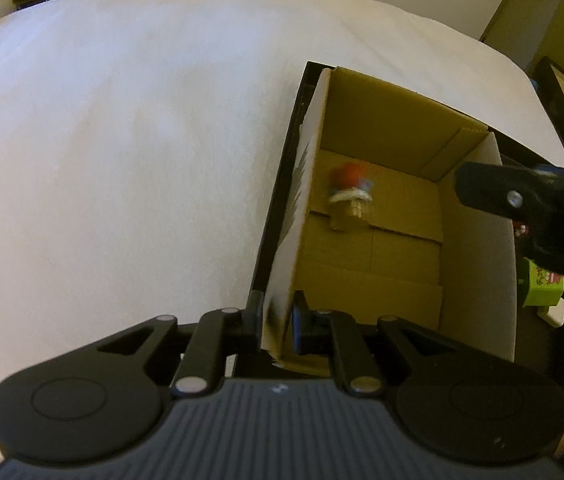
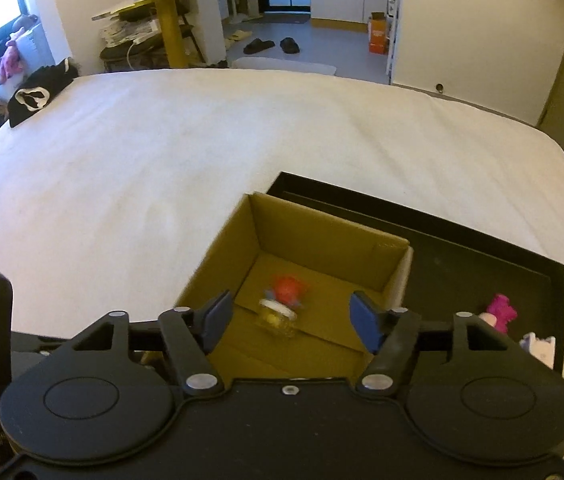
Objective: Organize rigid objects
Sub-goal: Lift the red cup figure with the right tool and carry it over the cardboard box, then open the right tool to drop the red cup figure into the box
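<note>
An open cardboard box [image 1: 382, 128] [image 2: 322, 236] stands in a black tray [image 2: 482, 252] on the white bed. A small glass jar with a red top [image 1: 350, 196] [image 2: 280, 312] lies blurred on the box floor. My left gripper [image 1: 278, 320] is shut on the box's left wall [image 1: 294, 216] at its near corner. My right gripper [image 2: 290, 320] is open and empty above the box, over the jar; it also shows in the left wrist view [image 1: 522, 200] at the right.
A green box [image 1: 542, 284] and a pink toy [image 2: 502, 312] with a white item [image 2: 538, 348] lie in the tray right of the box. The white bed sheet [image 2: 162, 160] spreads left and ahead. Black clothing [image 2: 34, 96] lies at the bed's far left corner.
</note>
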Motion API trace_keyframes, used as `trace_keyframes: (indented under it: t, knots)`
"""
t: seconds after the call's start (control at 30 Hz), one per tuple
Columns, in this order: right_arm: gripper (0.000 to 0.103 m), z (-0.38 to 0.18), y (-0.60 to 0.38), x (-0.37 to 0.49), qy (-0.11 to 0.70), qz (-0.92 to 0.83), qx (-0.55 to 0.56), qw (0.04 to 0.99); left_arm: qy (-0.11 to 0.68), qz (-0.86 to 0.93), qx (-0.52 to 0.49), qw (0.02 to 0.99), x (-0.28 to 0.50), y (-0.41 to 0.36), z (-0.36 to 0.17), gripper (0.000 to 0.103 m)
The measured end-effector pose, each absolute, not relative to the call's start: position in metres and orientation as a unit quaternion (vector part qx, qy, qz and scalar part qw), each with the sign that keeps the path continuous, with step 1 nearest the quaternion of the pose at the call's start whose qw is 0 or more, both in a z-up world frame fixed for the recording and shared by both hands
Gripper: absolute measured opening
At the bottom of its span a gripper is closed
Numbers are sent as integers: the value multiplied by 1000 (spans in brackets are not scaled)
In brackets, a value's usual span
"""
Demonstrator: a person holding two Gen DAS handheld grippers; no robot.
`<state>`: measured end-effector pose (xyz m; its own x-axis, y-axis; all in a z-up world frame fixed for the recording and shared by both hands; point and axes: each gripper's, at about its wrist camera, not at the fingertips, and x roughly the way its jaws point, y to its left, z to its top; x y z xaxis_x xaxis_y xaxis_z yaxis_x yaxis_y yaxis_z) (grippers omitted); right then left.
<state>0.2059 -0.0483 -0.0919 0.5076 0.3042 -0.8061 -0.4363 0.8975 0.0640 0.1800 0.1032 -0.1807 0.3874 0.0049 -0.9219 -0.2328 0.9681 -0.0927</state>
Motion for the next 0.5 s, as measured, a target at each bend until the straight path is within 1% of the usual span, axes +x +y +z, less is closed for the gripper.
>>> trace_keyframes:
  t: [0.03,0.1,0.17,0.5]
  knots:
    - [71,-92,-50,205,447,212,-73,866,549,72,-103,826,180,101,-180,12]
    - [78,-90,-56,202,443,206,-74,869,550,74,-100,826,180,100,-180,12]
    - [80,-90,-61,199,443,199,-77,871,551,76,-96,826,181,98,-180,12]
    - [81,-95,-101,190,451,160,-66,875,558,73,-80,823,185,89,-181,13]
